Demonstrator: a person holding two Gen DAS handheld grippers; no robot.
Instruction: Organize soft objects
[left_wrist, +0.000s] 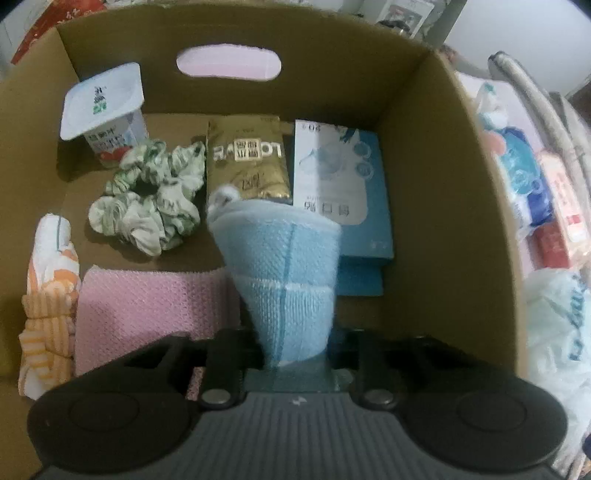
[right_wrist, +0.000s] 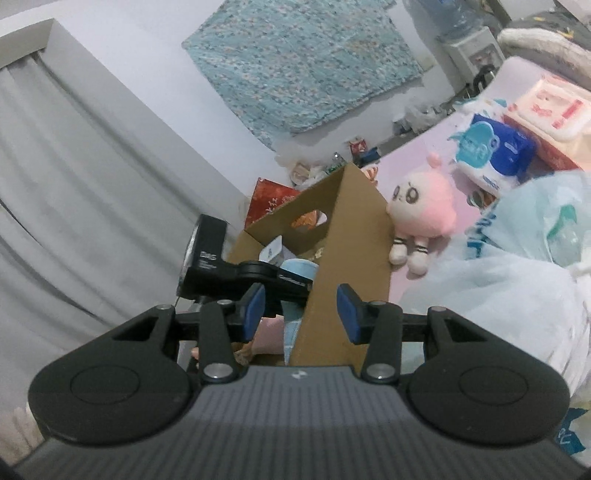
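Note:
My left gripper (left_wrist: 293, 350) is shut on a light blue folded cloth (left_wrist: 284, 273) and holds it inside a cardboard box (left_wrist: 443, 177). In the box lie a pink cloth (left_wrist: 147, 306), a green-and-white scrunchie (left_wrist: 147, 195), an orange striped cloth (left_wrist: 48, 295), a yogurt cup (left_wrist: 103, 110), a gold packet (left_wrist: 245, 162) and a blue-white carton (left_wrist: 343, 184). My right gripper (right_wrist: 300, 308) is open and empty, its blue pads (right_wrist: 347, 314) either side of the box's near corner (right_wrist: 343, 258). A pink plush doll (right_wrist: 421, 214) lies beyond the box.
In the right wrist view, the left gripper's body (right_wrist: 236, 273) reaches into the box. Plastic bags (right_wrist: 517, 258) and tissue packs (right_wrist: 491, 151) lie on the pink surface (right_wrist: 406, 155) to the right. A grey curtain (right_wrist: 74, 184) hangs at left.

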